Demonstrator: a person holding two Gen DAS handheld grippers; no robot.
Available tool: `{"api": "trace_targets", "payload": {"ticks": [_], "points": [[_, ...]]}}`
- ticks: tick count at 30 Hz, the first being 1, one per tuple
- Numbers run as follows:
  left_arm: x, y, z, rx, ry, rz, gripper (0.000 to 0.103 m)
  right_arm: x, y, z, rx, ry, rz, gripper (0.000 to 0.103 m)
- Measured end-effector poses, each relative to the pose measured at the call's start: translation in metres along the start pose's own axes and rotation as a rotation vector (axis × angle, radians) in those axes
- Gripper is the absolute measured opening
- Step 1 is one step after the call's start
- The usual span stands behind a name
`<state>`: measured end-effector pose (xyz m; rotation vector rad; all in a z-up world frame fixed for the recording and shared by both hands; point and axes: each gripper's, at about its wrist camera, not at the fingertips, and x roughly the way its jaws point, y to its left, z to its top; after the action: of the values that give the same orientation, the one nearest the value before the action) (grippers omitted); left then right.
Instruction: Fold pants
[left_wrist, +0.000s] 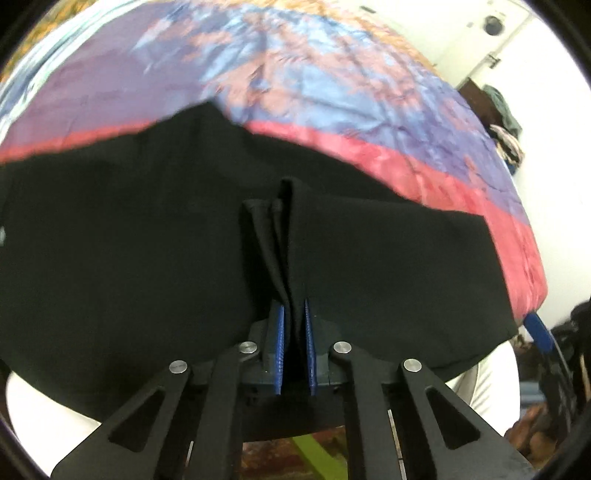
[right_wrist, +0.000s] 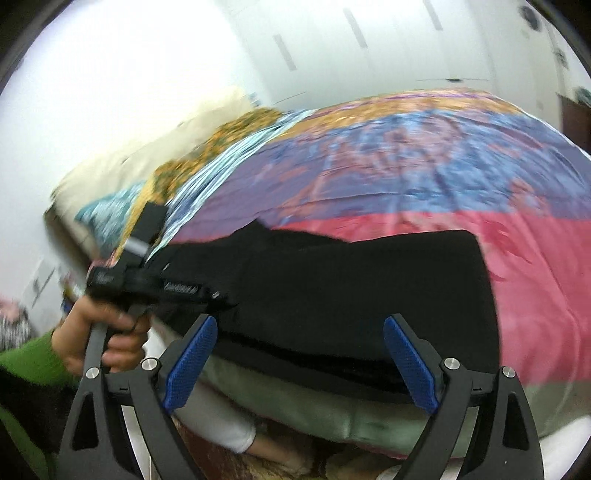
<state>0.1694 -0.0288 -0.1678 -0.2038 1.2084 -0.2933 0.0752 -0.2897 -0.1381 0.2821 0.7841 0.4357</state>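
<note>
Black pants (left_wrist: 147, 236) lie on a bed with a colourful cover, near its front edge. My left gripper (left_wrist: 294, 317) is shut on a pinched fold of the pants, which bunches up between the blue pads. In the right wrist view the pants (right_wrist: 351, 288) lie flat across the bed's front edge. My right gripper (right_wrist: 299, 365) is open and empty, just in front of the pants' near edge. The left gripper's body (right_wrist: 147, 284), held by a hand with a green sleeve, shows at the pants' left end.
The bedcover (right_wrist: 406, 166) is blue, purple and pink. Pillows (right_wrist: 155, 155) lie at the far left of the bed. White cupboard doors (right_wrist: 332, 44) stand behind. A pale green mattress edge (right_wrist: 332, 410) runs below the pants. Clothes (left_wrist: 506, 122) hang at the right.
</note>
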Motion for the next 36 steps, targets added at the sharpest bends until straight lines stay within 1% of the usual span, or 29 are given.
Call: {"api": "trace_targets", "payload": {"ticks": [2, 4, 5, 6, 8, 9, 11, 13, 14, 15, 16, 17, 18, 19, 21, 23, 24, 25, 27, 28, 29, 30, 32, 33, 35, 36], "points": [[-0.019, 0.006, 0.005, 0.004, -0.053, -0.01, 0.008, -0.009, -0.014, 0.007, 0.029, -0.01, -0.014, 0.091], [-0.028, 0.018, 0.006, 0.01, -0.075, 0.001, 0.008, -0.02, -0.028, 0.021, 0.04, -0.046, -0.052, 0.091], [-0.028, 0.023, 0.005, 0.018, -0.074, 0.015, 0.008, -0.03, -0.038, 0.031, 0.04, -0.076, -0.079, 0.091], [-0.02, 0.029, 0.003, 0.024, -0.054, 0.031, 0.008, -0.036, -0.044, 0.039, 0.037, -0.091, -0.103, 0.091], [-0.003, 0.032, -0.002, 0.042, -0.024, 0.05, 0.008, -0.039, -0.052, 0.054, 0.027, -0.091, -0.134, 0.091], [0.003, 0.03, -0.006, 0.062, -0.026, 0.062, 0.009, -0.036, -0.055, 0.06, 0.02, -0.081, -0.132, 0.091], [0.01, 0.022, -0.009, 0.093, -0.037, 0.087, 0.01, -0.019, -0.053, 0.067, -0.023, -0.041, -0.075, 0.089], [0.013, 0.021, -0.009, 0.087, -0.049, 0.094, 0.011, 0.006, -0.054, 0.061, -0.05, 0.029, 0.01, 0.089], [0.015, 0.022, -0.009, 0.078, -0.051, 0.091, 0.013, 0.032, -0.06, 0.051, -0.037, 0.131, 0.045, 0.089], [0.015, 0.025, -0.01, 0.066, -0.051, 0.08, 0.015, 0.059, -0.07, 0.038, -0.01, 0.253, 0.031, 0.089], [0.014, 0.031, -0.011, 0.049, -0.048, 0.061, 0.016, 0.089, -0.084, 0.021, 0.022, 0.408, -0.015, 0.081], [0.014, 0.032, -0.012, 0.04, -0.047, 0.058, 0.017, 0.09, -0.085, 0.021, 0.012, 0.407, -0.032, 0.078], [0.014, 0.033, -0.01, 0.037, -0.046, 0.054, 0.017, 0.084, -0.082, 0.031, 0.006, 0.381, -0.028, 0.078], [0.013, 0.033, -0.013, 0.036, -0.047, 0.051, 0.017, 0.079, -0.079, 0.044, 0.019, 0.382, -0.023, 0.078], [0.014, 0.033, -0.015, 0.034, -0.054, 0.048, 0.019, 0.067, -0.074, 0.069, 0.043, 0.33, 0.011, 0.078], [0.016, 0.033, -0.016, 0.027, -0.058, 0.044, 0.021, 0.057, -0.068, 0.097, 0.032, 0.234, 0.045, 0.083], [0.017, 0.034, -0.016, 0.017, -0.061, 0.04, 0.022, 0.06, -0.067, 0.107, 0.028, 0.215, 0.046, 0.084], [0.015, 0.036, -0.018, 0.011, -0.062, 0.035, 0.022, 0.066, -0.068, 0.11, 0.032, 0.216, 0.044, 0.086], [0.015, 0.036, -0.018, 0.004, -0.062, 0.033, 0.024, 0.097, -0.082, 0.106, 0.078, 0.275, 0.041, 0.087], [0.016, 0.036, -0.018, 0.003, -0.062, 0.031, 0.024, 0.126, -0.099, 0.091, 0.135, 0.378, 0.017, 0.087], [0.016, 0.036, -0.018, 0.002, -0.062, 0.03, 0.024, 0.142, -0.108, 0.082, 0.167, 0.434, 0.008, 0.084], [0.016, 0.036, -0.018, 0.001, -0.061, 0.033, 0.024, 0.147, -0.11, 0.077, 0.157, 0.426, -0.008, 0.083], [0.016, 0.035, -0.019, -0.001, -0.067, 0.034, 0.024, 0.134, -0.096, 0.083, 0.095, 0.382, -0.042, 0.083], [0.015, 0.036, -0.021, -0.003, -0.071, 0.033, 0.024, 0.118, -0.084, 0.089, 0.076, 0.343, -0.052, 0.083], [0.016, 0.036, -0.021, -0.007, -0.078, 0.028, 0.024, 0.088, -0.062, 0.095, 0.039, 0.269, -0.017, 0.083], [0.016, 0.037, -0.021, -0.013, -0.08, 0.024, 0.024, 0.069, -0.047, 0.094, -0.003, 0.228, -0.006, 0.083]]}}
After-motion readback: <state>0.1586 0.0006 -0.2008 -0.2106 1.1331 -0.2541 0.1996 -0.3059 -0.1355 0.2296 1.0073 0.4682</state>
